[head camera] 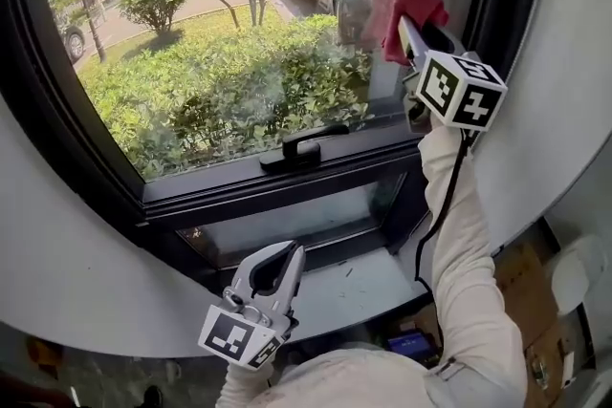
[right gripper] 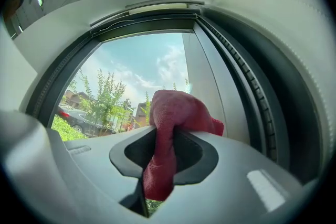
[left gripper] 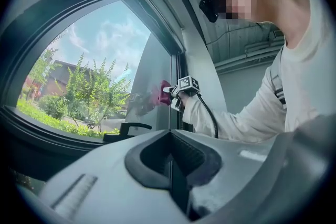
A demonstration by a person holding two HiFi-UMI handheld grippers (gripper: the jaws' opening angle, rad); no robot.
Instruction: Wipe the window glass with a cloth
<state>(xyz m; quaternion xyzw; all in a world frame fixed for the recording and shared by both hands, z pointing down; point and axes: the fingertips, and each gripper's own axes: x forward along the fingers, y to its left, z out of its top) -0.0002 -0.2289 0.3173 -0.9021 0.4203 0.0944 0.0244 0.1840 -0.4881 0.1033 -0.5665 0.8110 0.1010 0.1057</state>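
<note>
A red cloth is pressed against the window glass near its upper right corner. My right gripper is shut on the cloth, which hangs bunched between its jaws and bulges out in front. In the left gripper view the cloth and right gripper show at the pane's right edge. My left gripper hangs low below the window sill, its jaws together with nothing between them, pointing up at the window.
A black window handle sits on the dark frame under the big pane. A small lower pane lies beneath. White curved wall surrounds the window. Cardboard boxes stand on the floor at right.
</note>
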